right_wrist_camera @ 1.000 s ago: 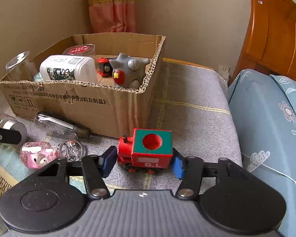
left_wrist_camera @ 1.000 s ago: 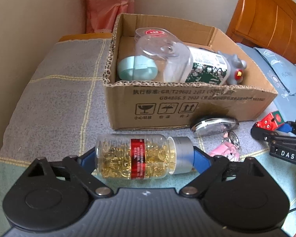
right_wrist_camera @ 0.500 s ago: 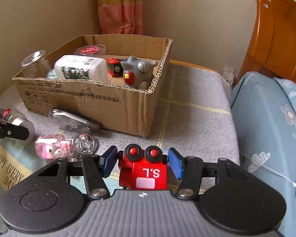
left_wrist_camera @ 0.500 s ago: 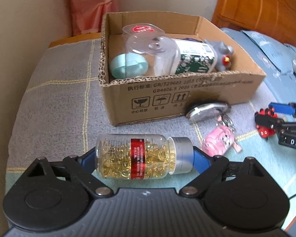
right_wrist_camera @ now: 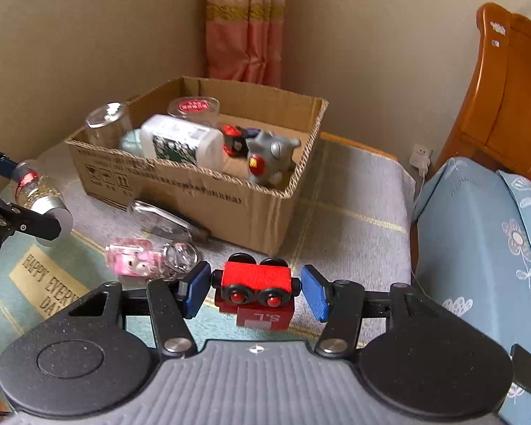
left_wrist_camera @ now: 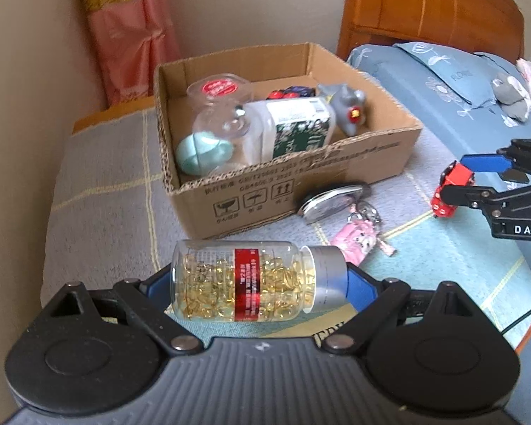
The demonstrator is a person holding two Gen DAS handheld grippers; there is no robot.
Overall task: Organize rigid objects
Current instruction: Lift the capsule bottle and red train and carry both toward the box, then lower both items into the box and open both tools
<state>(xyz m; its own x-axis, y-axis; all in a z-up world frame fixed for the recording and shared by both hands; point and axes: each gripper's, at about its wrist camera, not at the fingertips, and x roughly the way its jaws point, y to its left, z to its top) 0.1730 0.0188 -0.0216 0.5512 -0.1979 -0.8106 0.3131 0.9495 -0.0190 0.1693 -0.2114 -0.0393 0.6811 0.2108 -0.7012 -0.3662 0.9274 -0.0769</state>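
My left gripper (left_wrist_camera: 258, 283) is shut on a clear bottle of yellow capsules (left_wrist_camera: 255, 279) with a red label and silver cap, held sideways above the mat in front of the cardboard box (left_wrist_camera: 301, 184). My right gripper (right_wrist_camera: 253, 290) is shut on a red toy train (right_wrist_camera: 255, 288), tipped wheels-up, held in the air right of the box (right_wrist_camera: 194, 184). The train (left_wrist_camera: 451, 194) and right gripper (left_wrist_camera: 478, 180) also show in the left wrist view. The bottle (right_wrist_camera: 40, 194) shows in the right wrist view.
The box holds a white bottle (left_wrist_camera: 290, 131), a teal case (left_wrist_camera: 201, 148), clear jars (left_wrist_camera: 219, 92) and a grey toy (left_wrist_camera: 347, 106). A clear oval object (left_wrist_camera: 332, 200) and a pink keychain (left_wrist_camera: 357, 237) lie in front of it. A blue pillow (right_wrist_camera: 478, 248) lies right.
Both grippers have risen and pulled back from the box with their loads. The train has rotated in the right gripper from upright to wheels-up.
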